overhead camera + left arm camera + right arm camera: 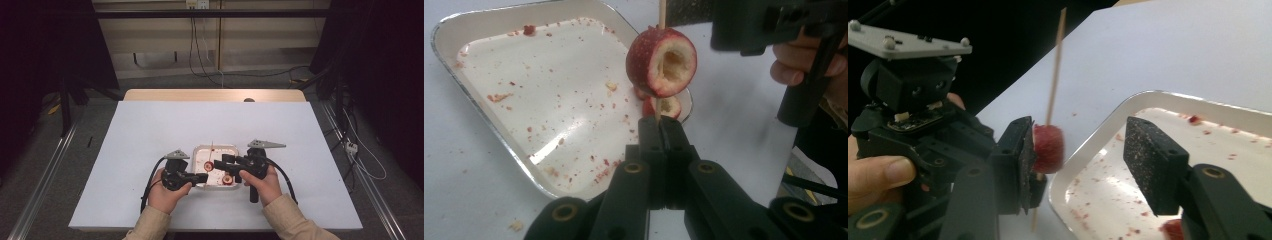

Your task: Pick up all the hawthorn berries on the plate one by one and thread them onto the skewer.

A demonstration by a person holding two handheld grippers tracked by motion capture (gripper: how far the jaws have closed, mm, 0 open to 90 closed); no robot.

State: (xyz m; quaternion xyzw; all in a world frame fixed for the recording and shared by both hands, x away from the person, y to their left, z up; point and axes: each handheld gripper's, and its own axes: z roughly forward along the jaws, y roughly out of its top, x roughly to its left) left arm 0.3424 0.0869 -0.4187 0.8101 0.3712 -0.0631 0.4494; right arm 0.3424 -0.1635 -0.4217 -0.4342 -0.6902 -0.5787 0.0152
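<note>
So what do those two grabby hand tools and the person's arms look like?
Both are black. The left gripper and right gripper each carry a grey three-cornered plate and trail a black cable. The right one's fingers have speckled flat pads. The sleeves are tan.

A thin wooden skewer [662,12] stands nearly upright, run through a red, hollowed-out fruit [661,62] with a pale cored centre. Fruit and skewer sit just above the near rim of a crumb-speckled metal tray [454,30]
</note>
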